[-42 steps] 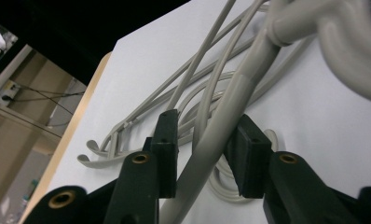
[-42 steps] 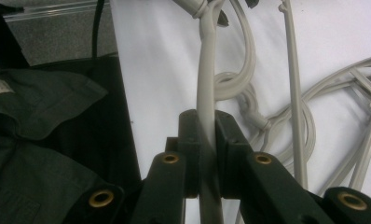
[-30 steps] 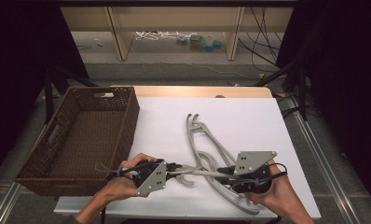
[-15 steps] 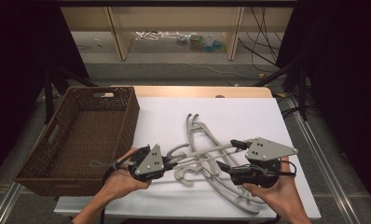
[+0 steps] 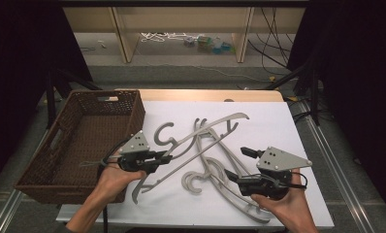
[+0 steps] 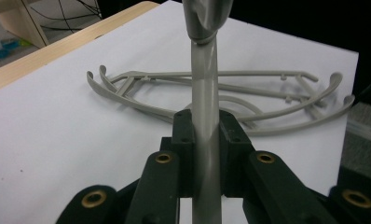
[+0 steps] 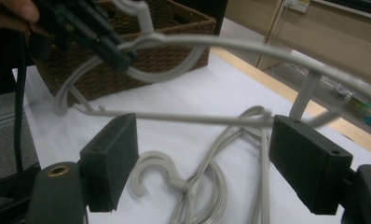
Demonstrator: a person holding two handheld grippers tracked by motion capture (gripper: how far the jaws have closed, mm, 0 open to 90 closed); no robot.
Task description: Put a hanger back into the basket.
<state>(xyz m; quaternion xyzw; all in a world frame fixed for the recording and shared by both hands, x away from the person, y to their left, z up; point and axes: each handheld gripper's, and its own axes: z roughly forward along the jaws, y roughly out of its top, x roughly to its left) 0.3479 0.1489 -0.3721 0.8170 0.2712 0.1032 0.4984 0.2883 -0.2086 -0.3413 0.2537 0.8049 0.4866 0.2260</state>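
**One hanger lifted in your left gripper, right gripper released**

Your left gripper [image 5: 166,158] is clamped on the arm of a grey plastic hanger [image 5: 201,133], with both jaws pressed against its sides. In the high view that hanger is raised at a slant over the white table [image 5: 278,121], its hook curling up just beside the brown wicker basket [image 5: 84,141] at your left. Your right gripper [image 5: 242,165] has just been opening; its jaws now stand wide apart, pressing on nothing. In the right gripper view the lifted hanger's thin bar crosses the gap between those jaws. More grey hangers [image 5: 220,187] lie tangled flat on the table, between your two hands and just beneath the raised one.
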